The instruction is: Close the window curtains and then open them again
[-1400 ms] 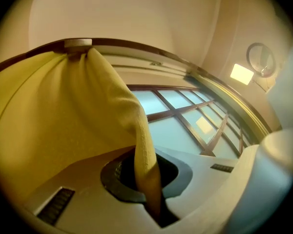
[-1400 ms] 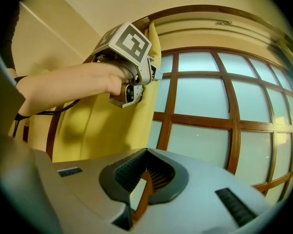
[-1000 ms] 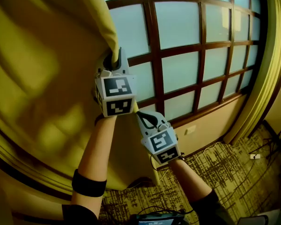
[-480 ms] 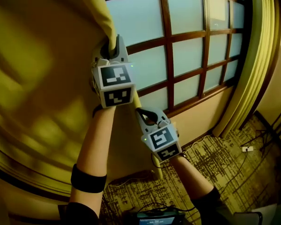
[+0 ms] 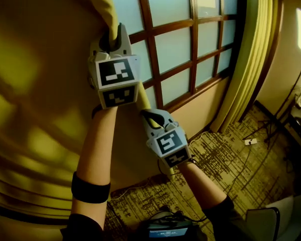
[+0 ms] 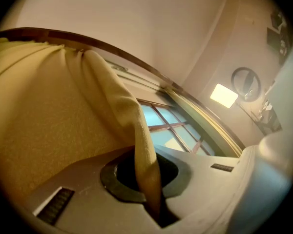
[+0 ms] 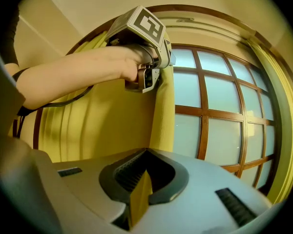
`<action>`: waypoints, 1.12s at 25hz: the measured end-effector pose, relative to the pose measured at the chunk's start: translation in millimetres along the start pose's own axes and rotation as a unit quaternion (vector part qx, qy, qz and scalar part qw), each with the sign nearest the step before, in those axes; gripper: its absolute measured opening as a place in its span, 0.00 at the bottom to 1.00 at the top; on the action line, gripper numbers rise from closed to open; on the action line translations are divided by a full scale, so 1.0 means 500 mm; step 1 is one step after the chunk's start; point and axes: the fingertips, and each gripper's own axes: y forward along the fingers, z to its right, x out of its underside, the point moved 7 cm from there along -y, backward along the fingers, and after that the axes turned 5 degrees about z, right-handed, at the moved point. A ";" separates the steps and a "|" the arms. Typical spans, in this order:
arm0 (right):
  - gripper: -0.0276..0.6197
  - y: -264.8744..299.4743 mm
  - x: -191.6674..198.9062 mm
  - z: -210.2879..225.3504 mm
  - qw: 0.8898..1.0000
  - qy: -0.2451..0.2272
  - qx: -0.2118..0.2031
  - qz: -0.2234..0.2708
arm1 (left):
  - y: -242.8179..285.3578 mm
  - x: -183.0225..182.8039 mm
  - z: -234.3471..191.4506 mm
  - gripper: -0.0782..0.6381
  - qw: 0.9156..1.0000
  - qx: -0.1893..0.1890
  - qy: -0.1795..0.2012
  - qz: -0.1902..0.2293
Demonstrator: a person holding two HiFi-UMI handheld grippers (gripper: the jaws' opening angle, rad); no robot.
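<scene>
Lowest and nearest in the head view, the right gripper (image 5: pixel 150 117) has its jaws pressed together on the leading edge of the heavy mustard-yellow fabric curtain (image 5: pixel 35 94). Its own view shows a folded strip of that cloth pinched between the jaws (image 7: pixel 138 199). Above it, in the upper middle of the frame, the left gripper (image 5: pixel 112 38) nips the same edge higher up, and there too the cloth runs down into the closed jaws (image 6: pixel 151 199). Two grips spaced along one hem probably keep the long drape from twisting or trailing as it is drawn across, so this looks like the closing half of the task.

The curtain fills the left half of the head view. Beyond its edge, the brown wooden-grid window with frosted panes (image 5: pixel 175 49) is uncovered from the centre to the upper right. Farther right hangs a second, bunched yellow-green curtain (image 5: pixel 243 64), with patterned carpet (image 5: pixel 226 169) below it.

Compared with the earlier frames, both grippers have carried the edge along with their holds unchanged. Fewer panes show, the window has slid leftward in the frame, and the bunched curtain and the wall at the right edge have come closer into view.
</scene>
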 end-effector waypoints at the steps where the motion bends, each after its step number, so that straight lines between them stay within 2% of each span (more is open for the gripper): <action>1: 0.06 -0.002 0.003 0.007 1.000 -0.007 0.006 0.000 | 0.005 0.001 0.004 0.12 1.000 0.002 -0.001 0.004; 6: 0.06 0.008 0.005 0.047 0.999 -0.024 0.034 -0.013 | 0.039 0.026 0.015 0.12 1.000 0.009 -0.024 0.015; 17: 0.06 0.034 -0.012 0.122 0.997 -0.049 0.055 0.000 | 0.107 0.035 0.064 0.12 0.999 0.021 -0.020 0.035; 22: 0.06 0.027 -0.007 0.164 0.998 -0.044 0.043 0.009 | 0.138 0.034 0.104 0.12 0.999 0.022 -0.009 0.034; 28: 0.06 0.001 -0.004 0.220 0.998 -0.051 0.020 0.021 | 0.172 0.011 0.151 0.12 0.999 -0.004 -0.007 0.036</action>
